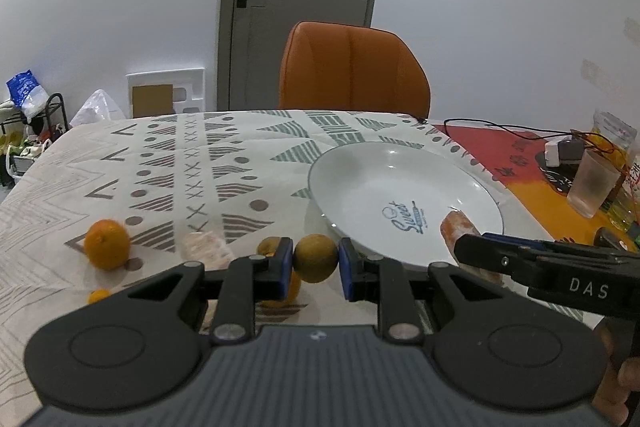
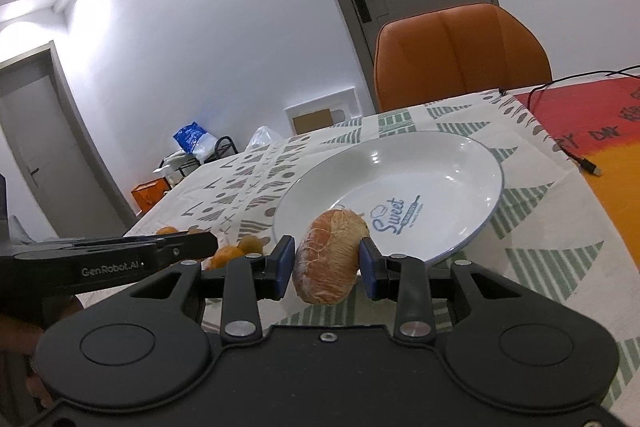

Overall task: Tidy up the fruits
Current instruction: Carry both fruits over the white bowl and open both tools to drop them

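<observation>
My left gripper (image 1: pixel 316 265) is shut on a small dull-green citrus fruit (image 1: pixel 315 258), held just above the tablecloth at the near left rim of the white "Sweet" plate (image 1: pixel 360 171). My right gripper (image 2: pixel 326 259) is shut on a peeled orange (image 2: pixel 330 255), held over the plate's (image 2: pixel 460 163) near rim; the peeled fruit also shows in the left wrist view (image 1: pixel 456 227). An orange (image 1: pixel 107 244), a peeled fruit piece (image 1: pixel 204 247) and several small oranges (image 1: pixel 99 295) lie on the cloth at the left.
An orange chair (image 1: pixel 352 67) stands behind the table. A frosted cup (image 1: pixel 592 187), a charger with cables (image 1: pixel 560 151) and bottles sit at the right on the red-orange cloth. A cable plug (image 2: pixel 588 165) lies right of the plate.
</observation>
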Tool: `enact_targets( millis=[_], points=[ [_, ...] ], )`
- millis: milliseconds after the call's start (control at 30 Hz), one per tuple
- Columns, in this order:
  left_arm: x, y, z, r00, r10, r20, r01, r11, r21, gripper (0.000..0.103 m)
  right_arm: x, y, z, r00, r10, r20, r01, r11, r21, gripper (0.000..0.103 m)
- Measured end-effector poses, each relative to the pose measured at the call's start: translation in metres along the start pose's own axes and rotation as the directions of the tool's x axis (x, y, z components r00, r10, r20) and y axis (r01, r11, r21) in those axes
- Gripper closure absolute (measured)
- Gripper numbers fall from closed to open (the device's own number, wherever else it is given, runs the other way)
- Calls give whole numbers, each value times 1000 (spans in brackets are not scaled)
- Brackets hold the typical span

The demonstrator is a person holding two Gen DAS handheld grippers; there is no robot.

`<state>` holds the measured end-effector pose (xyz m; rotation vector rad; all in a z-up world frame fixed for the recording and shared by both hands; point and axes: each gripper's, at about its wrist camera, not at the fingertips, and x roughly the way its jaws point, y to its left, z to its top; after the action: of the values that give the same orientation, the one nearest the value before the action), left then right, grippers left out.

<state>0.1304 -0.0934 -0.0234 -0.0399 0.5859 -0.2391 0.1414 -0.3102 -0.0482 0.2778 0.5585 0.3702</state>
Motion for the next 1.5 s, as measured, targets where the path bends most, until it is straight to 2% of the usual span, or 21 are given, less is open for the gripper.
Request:
enact_targets(
  millis=[433,700,767,1033,1300,1333,1433,1500],
  points=[
    [24,-18,12,1000,-26,-2,26,999,22,80,11,-16,9,1000,-15,10,15,1000,4,70],
    [39,-31,16,998,-58,-10,58,998,36,80,16,-25,14,998,-59,20,59,998,10,69],
    [42,-33,18,998,-64,-12,64,997,37,80,17,-27,15,997,-79,20,79,997,15,66],
    [51,-47,22,996,-91,-24,92,995,36,80,2,-36,14,994,-105,34,104,994,32,65],
    [45,-45,20,998,-60,-32,61,998,31,76,-4,-39,5,995,-103,16,102,993,64,63],
    [44,-43,19,998,-55,-35,56,998,27,75,-5,-39,4,995,-100,15,99,993,65,61],
    [40,-37,16,999,-21,-46,22,999,23,63,-7,-36,3,995,-94,15,93,994,65,53],
    [36,-32,14,999,-4,-43,5,1000,16,51,-8,-32,1,995,-94,20,93,994,59,48]
  ],
)
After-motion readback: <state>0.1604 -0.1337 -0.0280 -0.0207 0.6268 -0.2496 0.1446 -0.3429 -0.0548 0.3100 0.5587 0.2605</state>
